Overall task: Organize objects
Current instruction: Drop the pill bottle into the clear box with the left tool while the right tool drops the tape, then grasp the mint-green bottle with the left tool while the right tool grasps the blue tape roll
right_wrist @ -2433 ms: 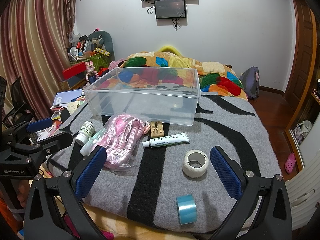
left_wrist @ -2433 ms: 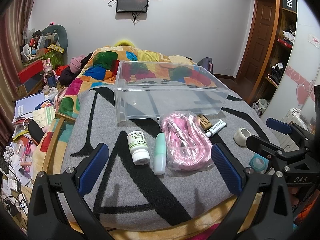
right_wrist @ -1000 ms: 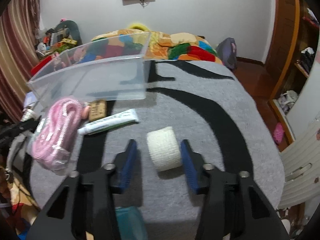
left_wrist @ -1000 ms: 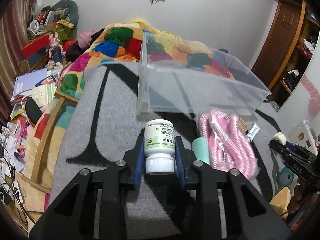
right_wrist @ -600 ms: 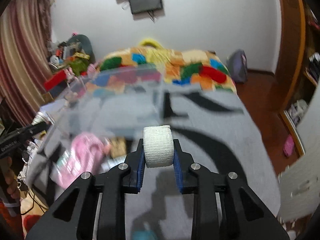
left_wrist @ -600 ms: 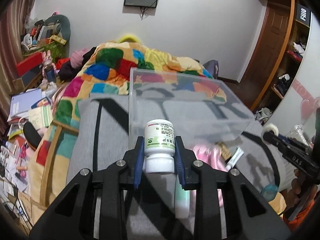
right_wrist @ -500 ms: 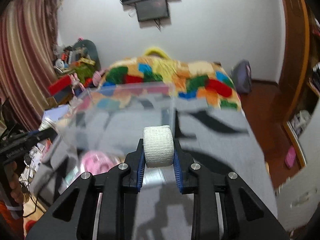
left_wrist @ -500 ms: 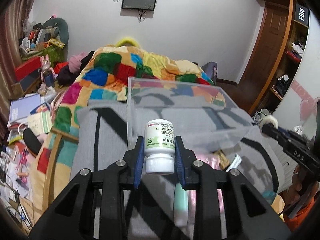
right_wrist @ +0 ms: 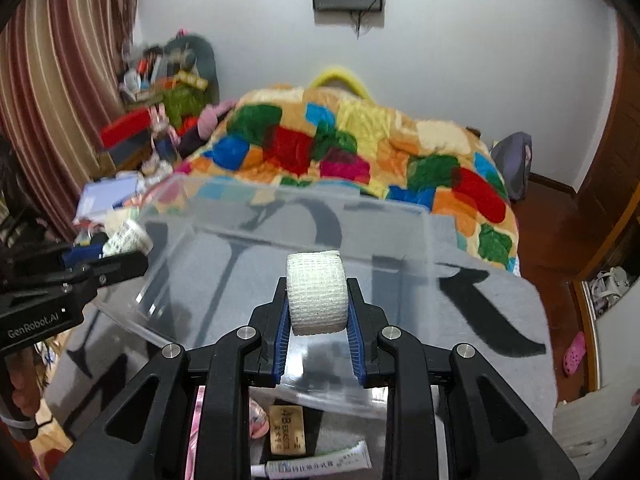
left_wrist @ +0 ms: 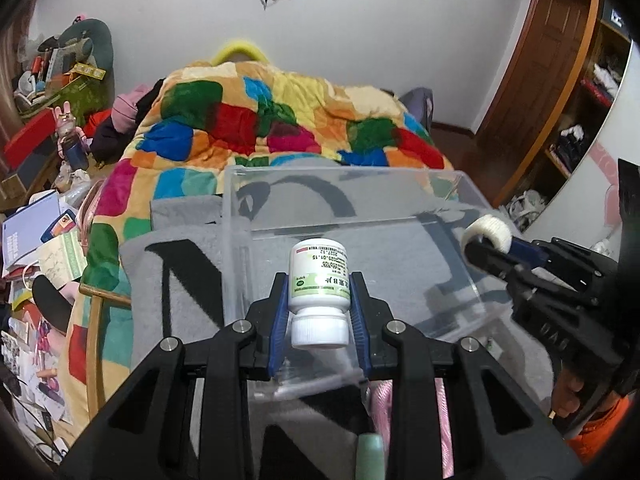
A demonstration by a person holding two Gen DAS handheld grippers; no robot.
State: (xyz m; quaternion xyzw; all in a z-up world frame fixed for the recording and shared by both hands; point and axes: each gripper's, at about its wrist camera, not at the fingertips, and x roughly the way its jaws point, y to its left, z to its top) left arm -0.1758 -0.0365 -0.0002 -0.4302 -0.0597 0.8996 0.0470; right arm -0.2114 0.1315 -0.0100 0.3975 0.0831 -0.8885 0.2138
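Left tool (left_wrist: 319,312): both blue-padded fingers are clamped on a white pill bottle (left_wrist: 319,286), cap toward the camera, printed green label facing up. The bottle is held above the near wall of a clear plastic bin (left_wrist: 440,184), which stands on the grey blanket (left_wrist: 172,280) with black markings that covers the bed.

Right tool (right_wrist: 317,312): its fingers are closed on a white gauze roll (right_wrist: 316,292), held on edge between the pads, also over the bin's near wall (right_wrist: 224,312). In the left wrist view this roll (left_wrist: 487,233) appears over the bin's right side.

Below the tools, on the blanket in front of the bin: a pink bagged cord (left_wrist: 442,420), a pale green tube (left_wrist: 370,456), a small tan box (right_wrist: 287,428) and a white ointment tube (right_wrist: 316,466). Behind the bin lies a multicoloured patchwork quilt (left_wrist: 256,120).
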